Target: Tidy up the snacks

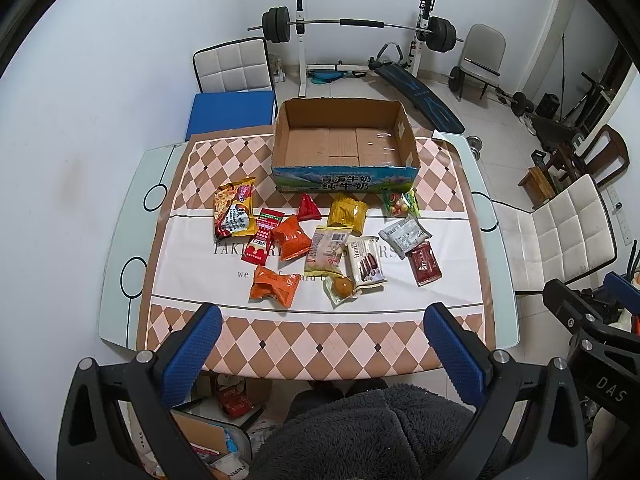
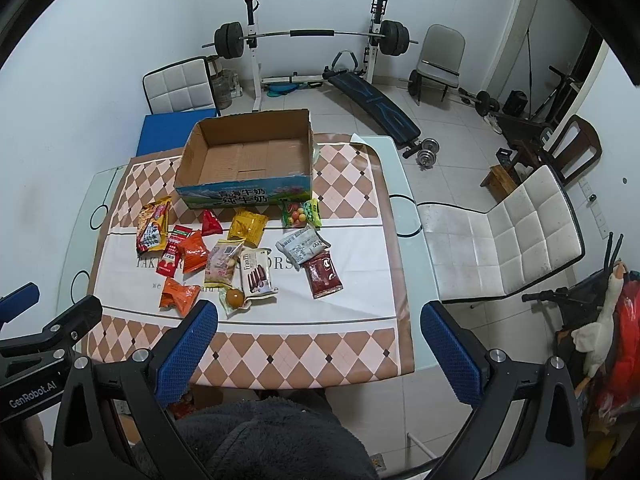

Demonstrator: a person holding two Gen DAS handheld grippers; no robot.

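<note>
Both grippers, left (image 1: 322, 326) and right (image 2: 319, 326), hover above near tabletop (image 1: 120, 280) edge, fingers spread, empty; snack packets (image 1: 286, 238) scattered before empty milk carton box (image 1: 344, 140); advice: take outermost packet first, pinch crimped edge

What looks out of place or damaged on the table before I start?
Nothing is spilled or torn. The snacks lie loose and partly overlapping in front of the box, which holds nothing. Both grippers, left and right, are open and hold nothing.
</note>
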